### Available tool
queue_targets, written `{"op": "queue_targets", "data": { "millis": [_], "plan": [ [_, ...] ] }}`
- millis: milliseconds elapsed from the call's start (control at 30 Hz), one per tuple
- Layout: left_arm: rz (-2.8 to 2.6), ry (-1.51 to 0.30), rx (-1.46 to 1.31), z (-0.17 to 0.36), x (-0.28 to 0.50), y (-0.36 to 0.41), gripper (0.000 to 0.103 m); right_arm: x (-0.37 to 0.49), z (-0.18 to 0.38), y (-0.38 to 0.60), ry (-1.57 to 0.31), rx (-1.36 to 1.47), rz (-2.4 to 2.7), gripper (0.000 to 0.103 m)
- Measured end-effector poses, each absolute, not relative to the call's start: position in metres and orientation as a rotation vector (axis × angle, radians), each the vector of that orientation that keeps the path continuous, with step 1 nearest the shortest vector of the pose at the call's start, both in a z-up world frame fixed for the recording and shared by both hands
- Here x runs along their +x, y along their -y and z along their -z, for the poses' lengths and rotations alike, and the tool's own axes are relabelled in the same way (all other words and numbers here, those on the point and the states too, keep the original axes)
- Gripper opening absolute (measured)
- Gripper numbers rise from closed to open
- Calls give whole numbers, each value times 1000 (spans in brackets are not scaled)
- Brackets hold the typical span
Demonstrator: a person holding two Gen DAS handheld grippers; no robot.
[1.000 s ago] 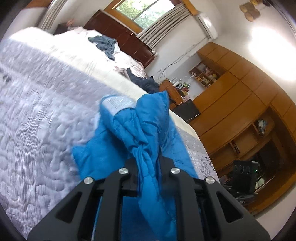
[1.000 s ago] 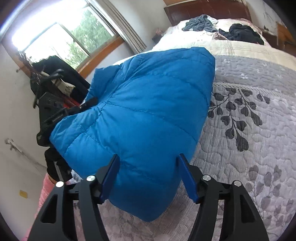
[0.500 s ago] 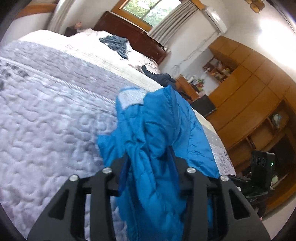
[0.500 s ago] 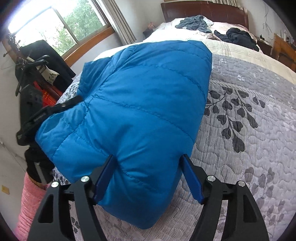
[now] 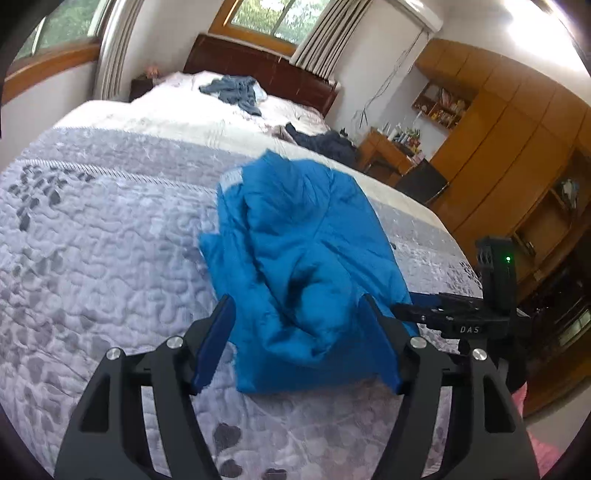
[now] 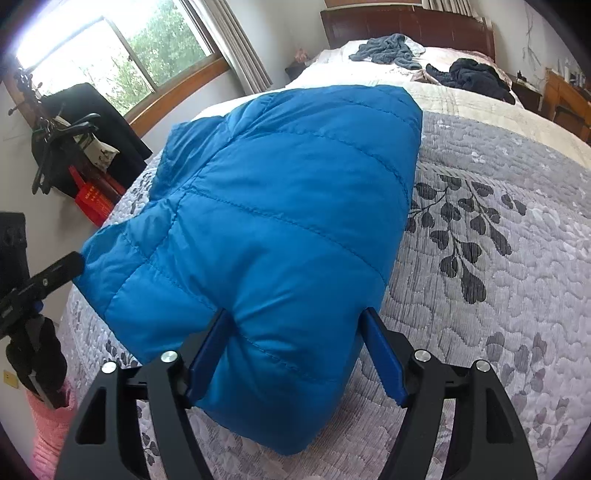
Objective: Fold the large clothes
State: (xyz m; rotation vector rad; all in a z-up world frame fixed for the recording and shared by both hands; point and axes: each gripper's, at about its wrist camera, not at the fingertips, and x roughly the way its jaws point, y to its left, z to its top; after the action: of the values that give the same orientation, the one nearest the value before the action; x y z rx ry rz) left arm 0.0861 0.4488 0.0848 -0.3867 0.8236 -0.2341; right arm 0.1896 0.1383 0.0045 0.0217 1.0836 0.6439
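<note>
— Bedroom, is it? What are they working on?

— Yes, a big bed (image 5: 110,229) under a grey quilt with a leaf print, wooden headboard (image 6: 406,22) at the far end. The left tongs (image 5: 295,306) are spread wide, nothing pinched; the jacket's crumpled near end bulges up between the two blue pads without being squeezed.

— And the other pair?

— The right tongs (image 6: 295,317) are spread too, one pad on each side of the jacket's puffy near edge, neither one clamping it.

— Where's the jacket itself?

— The blue quilted jacket (image 6: 280,206) lies folded into a thick bundle on the quilt, near the bed's foot, smooth side towards the right camera. Far off by the pillows sit a grey-blue heap of clothes (image 5: 232,90) and a dark heap (image 6: 472,75). Wooden cupboards (image 5: 517,122) line the right wall.
</note>
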Motion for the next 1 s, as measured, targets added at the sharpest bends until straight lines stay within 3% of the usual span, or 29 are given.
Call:
{"op": "queue_targets", "data": {
  "millis": [67, 133, 200, 500, 1000],
  "plan": [
    [241, -833, -376, -85, 89, -446, 55, 188, -5, -138, -1081, 16, -642, 73],
    [244, -853, -380, -82, 93, -445, 32, 188, -6, -138, -1081, 16, -643, 73],
    [267, -864, -396, -78, 97, -446, 19, 187, -7, -138, -1078, 14, -642, 73],
    [334, -877, -501, -54, 79, -469, 12, 182, -8, -145, -1065, -19, -648, 74],
    [309, -946, -475, 7, 87, -465, 13, 175, -3, -157, -1041, -87, -638, 78]
  ]
}}
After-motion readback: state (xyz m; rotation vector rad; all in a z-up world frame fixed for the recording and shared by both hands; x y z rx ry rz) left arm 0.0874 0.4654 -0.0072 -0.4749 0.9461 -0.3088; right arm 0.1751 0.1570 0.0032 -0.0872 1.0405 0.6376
